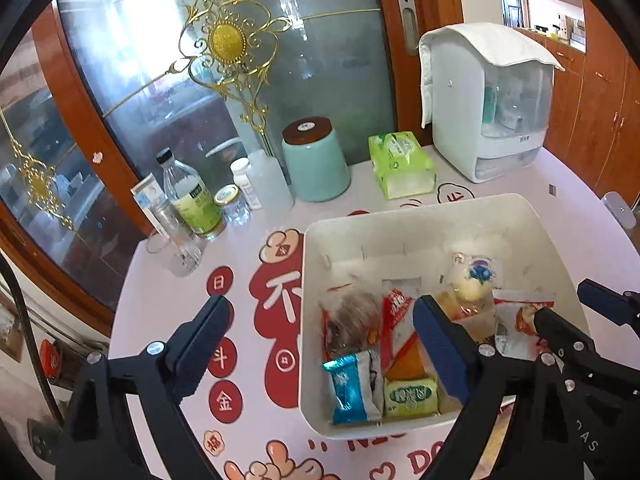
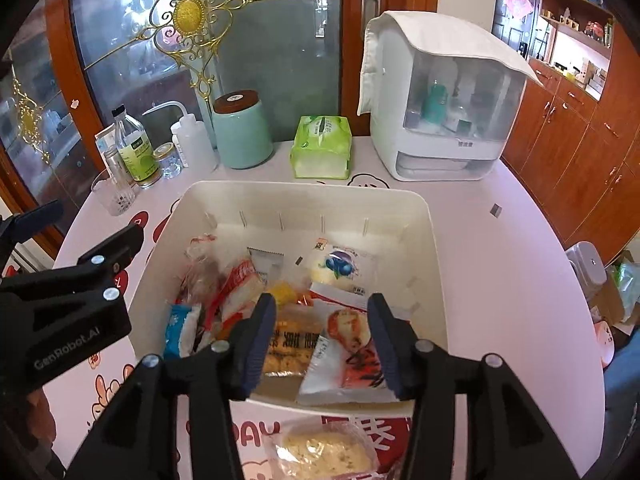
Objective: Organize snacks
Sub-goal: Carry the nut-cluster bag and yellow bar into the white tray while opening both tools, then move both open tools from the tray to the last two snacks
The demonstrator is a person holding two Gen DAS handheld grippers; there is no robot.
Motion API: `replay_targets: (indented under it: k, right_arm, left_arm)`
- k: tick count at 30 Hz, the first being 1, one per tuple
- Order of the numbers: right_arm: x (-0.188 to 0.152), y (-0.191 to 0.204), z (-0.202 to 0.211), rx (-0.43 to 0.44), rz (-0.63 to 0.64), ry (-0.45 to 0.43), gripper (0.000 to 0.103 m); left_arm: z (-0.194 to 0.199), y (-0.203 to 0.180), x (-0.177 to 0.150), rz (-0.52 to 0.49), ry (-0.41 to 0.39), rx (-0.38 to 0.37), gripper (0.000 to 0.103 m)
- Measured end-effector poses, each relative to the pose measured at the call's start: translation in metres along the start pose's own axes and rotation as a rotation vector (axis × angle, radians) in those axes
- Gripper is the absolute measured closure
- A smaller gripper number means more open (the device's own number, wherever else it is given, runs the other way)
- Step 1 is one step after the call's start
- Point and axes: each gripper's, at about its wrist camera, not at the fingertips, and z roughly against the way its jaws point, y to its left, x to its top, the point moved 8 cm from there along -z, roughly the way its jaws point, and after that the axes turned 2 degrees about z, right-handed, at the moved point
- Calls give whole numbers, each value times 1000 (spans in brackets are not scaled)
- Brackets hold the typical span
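Fingers of both grippers, left (image 1: 324,344) and right (image 2: 322,340), stand apart, empty, hiding several snacks in the bin (image 2: 432,240).

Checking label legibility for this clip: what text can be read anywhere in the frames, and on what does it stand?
"GenRobot.AI": on the left hand-held gripper, seen from the right wrist.
"日", "不", "斗", "金": red print on the tablecloth.
"DAY" on the tablecloth below the bin.
Snack wrappers, the bottle label and the tissue pack: too blurred to read.
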Motion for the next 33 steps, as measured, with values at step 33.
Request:
replay_targets:
  k: [33]
  right_arm:
    - [-93,-50,100,7,-124,-62,54]
  left_arm:
    - [88,-39,-93,14,-1,-160,11]
